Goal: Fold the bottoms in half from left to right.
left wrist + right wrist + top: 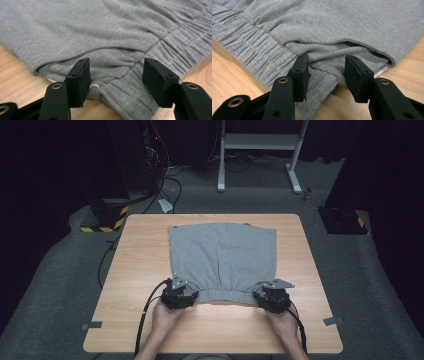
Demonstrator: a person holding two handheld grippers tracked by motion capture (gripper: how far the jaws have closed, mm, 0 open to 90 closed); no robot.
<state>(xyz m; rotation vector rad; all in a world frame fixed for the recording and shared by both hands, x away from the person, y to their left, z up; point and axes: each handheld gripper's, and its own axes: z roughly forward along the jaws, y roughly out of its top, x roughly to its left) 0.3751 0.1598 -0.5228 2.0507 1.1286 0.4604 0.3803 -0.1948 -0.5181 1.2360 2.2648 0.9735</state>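
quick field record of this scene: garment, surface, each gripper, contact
garment: grey shorts, lying flat, elastic waistband toward the person
surface: wooden table
left gripper: jaws open, astride the waistband's left corner
right gripper: jaws open, astride the waistband's right corner
contact: cloth sits between both pairs of jaws; pads not pressing on it
hands: one behind each gripper, at the table's near edge
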